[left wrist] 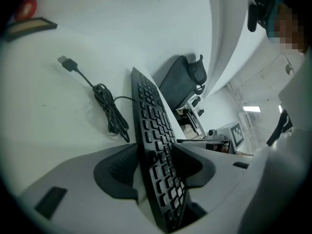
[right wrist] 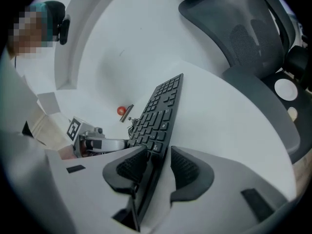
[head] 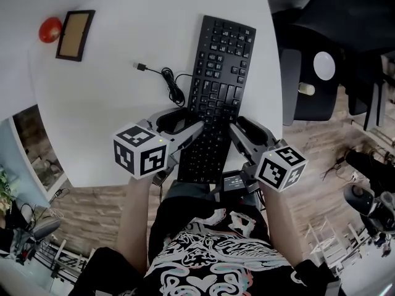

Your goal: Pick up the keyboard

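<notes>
A black keyboard [head: 219,73] lies lengthwise on the white round table [head: 123,17], its near end at the table's front edge. Its black cable [head: 168,79] is coiled to the left and ends in a loose USB plug. My left gripper [head: 185,123] straddles the keyboard's left near edge, jaws wide. In the left gripper view the keyboard [left wrist: 151,116] stands between the pads, with a gap on the left side. My right gripper [head: 239,129] straddles the right near edge. There the keyboard [right wrist: 161,111] sits between the pads with room beside the right one.
A red ball-like object [head: 50,29] and a tan board in a dark frame [head: 75,34] lie at the table's far left. A black office chair [head: 327,60] stands to the right of the table. The floor below is wood.
</notes>
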